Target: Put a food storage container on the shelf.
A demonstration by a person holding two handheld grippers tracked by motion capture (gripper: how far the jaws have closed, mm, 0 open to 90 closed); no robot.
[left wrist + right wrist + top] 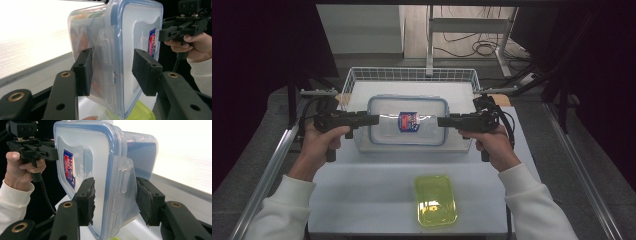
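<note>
A clear plastic box (407,122) with a blue-rimmed lid and a red-and-blue label hangs over the wire basket (412,75), carried between both grippers. My left gripper (374,119) is shut on its left end; in the left gripper view the pads (83,72) clamp the side clip and the lid of the box (130,32). My right gripper (442,121) is shut on the right end, and in the right gripper view its pads (87,200) squeeze the lid and clip of the box (85,150). Each gripper view shows the other hand's gripper (172,31) (37,150) at the box's far end.
A yellow-green translucent tray (435,200) lies on the white table (362,200) near the front edge, between the person's forearms. The white wire basket stands at the back of the table. Metal rails run along both sides of the table.
</note>
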